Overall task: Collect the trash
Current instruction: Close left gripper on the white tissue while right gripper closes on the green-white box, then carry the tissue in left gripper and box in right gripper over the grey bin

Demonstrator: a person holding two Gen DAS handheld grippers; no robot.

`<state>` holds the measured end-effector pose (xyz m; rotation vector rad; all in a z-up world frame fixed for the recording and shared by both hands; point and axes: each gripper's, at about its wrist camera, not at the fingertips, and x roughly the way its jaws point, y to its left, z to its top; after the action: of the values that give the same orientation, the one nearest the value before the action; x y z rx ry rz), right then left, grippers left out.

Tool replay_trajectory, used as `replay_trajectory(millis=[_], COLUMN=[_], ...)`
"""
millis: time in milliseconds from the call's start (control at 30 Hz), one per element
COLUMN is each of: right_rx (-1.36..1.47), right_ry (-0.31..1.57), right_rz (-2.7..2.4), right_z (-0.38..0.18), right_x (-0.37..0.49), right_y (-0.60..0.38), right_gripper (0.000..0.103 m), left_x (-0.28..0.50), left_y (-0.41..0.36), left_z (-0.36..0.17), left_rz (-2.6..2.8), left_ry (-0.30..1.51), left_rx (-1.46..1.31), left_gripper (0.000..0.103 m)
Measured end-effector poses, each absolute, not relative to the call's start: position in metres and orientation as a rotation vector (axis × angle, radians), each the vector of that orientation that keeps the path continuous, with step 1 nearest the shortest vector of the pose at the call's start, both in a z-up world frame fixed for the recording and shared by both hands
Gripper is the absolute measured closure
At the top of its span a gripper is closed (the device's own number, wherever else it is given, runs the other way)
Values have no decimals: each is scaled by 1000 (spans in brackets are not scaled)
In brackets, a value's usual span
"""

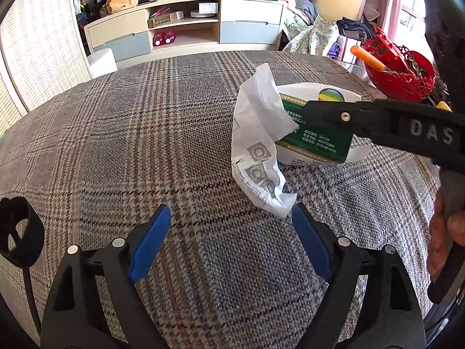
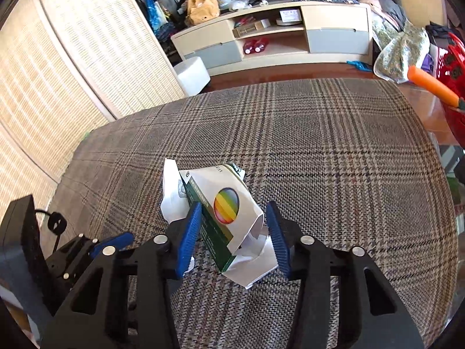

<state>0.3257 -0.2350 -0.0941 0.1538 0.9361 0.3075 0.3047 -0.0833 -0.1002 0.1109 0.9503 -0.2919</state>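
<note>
While flattened, carton (image 2: 223,218) points away, tablecloth (image 2: 319,145)

a coarse woven plaid cloth (image 2: 319,151) is covering the counter, looking matt and rough. the crumpled paper (image 1: 255,160) is showing thin, creased white sheet with grey printed seals. the flattened carton (image 2: 229,212) is appearing as smooth card, faintly glossy on its green print. the fingers (image 2: 189,238) are wearing ribbed blue rubbery pads on matt black plastic with shiny metal pins. the red basket (image 1: 404,69) is looking like glossy pierced plastic.
</note>
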Motion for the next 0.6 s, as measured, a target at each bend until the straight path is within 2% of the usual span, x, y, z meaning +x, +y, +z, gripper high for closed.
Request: replay_trajectory(millis=[200,267,300,400,467,533,600], right_rx=[151,150,156,177,172,163,157], right_ry=[907,913,915,909,906,904,908], right_rz=[265,257,257,255,252,249,249], right_z=[-86,-88,-90,-92,-91,-92,-92], right_x=[321,321,320,319,317,316,312], right_y=[-257,-263,-267,-275,-277,-279,-278], right_gripper=[74,76,76,79,79,79,80], left_x=[323,331,334,340,344,346,344], left_y=[-96,-103,-107,-116,-117,-118,-117], left_z=[-103,-105,-105,-105,-104,-104,-104], left_rz=[-302,-314,-306,-295,-298,-292,-294], left_ry=[940,948,942,931,932,931,926], left_rx=[80,80,90,114,119,136,153], left_gripper=[23,36,38,56,81,91,92])
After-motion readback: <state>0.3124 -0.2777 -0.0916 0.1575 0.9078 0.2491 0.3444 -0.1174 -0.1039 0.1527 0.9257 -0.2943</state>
